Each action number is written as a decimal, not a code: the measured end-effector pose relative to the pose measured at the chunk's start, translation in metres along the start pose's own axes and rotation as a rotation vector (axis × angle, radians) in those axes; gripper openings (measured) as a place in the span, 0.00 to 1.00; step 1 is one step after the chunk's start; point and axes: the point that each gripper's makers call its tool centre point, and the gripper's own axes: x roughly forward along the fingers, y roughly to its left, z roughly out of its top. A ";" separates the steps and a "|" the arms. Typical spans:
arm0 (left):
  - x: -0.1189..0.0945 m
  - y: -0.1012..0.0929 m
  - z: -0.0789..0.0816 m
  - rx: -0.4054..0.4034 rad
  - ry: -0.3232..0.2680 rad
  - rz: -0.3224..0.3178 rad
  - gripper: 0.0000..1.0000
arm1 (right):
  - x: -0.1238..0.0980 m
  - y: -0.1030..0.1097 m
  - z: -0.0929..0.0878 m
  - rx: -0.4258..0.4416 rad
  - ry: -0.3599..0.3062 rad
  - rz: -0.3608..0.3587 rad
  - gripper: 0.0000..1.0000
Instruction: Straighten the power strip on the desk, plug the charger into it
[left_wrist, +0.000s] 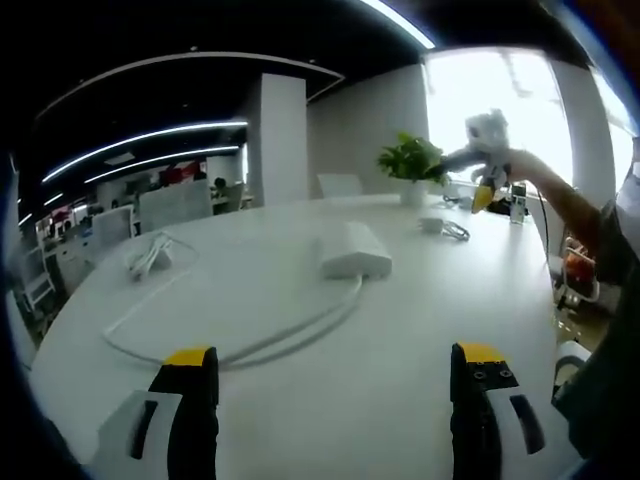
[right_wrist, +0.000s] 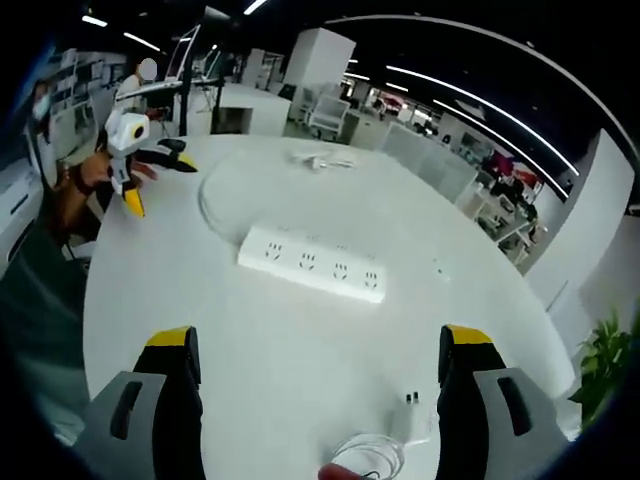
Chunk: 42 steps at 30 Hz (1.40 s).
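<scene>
The white power strip (left_wrist: 352, 250) lies on the round white desk (left_wrist: 400, 400), its sockets facing up (right_wrist: 312, 262). Its white cord (left_wrist: 240, 340) loops toward the plug (left_wrist: 150, 255) at the far side. The small white charger (right_wrist: 410, 420) lies prongs up beside its coiled cable (right_wrist: 365, 460), just ahead of my right gripper (right_wrist: 320, 345), which is open and holds nothing. My left gripper (left_wrist: 335, 360) is open too, well short of the strip. Each gripper also appears in the other's view: the right one (left_wrist: 485, 190) raised above the charger (left_wrist: 432, 225), the left one (right_wrist: 150, 180) at the desk's edge.
A potted green plant (left_wrist: 412, 160) stands near the desk's edge by the bright window. A person's arm (left_wrist: 570, 210) reaches in from the right. Office desks and chairs (right_wrist: 330, 115) fill the room beyond.
</scene>
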 end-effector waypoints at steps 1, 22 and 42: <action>0.000 0.000 0.000 0.000 0.001 0.000 0.99 | 0.001 0.000 0.001 -0.004 -0.001 0.002 1.00; 0.004 0.002 0.000 0.007 0.018 0.005 0.99 | 0.025 -0.009 0.010 -0.082 0.031 0.074 1.00; 0.005 0.000 0.006 0.021 0.012 0.011 0.99 | 0.035 -0.023 0.021 -0.245 0.045 0.124 0.97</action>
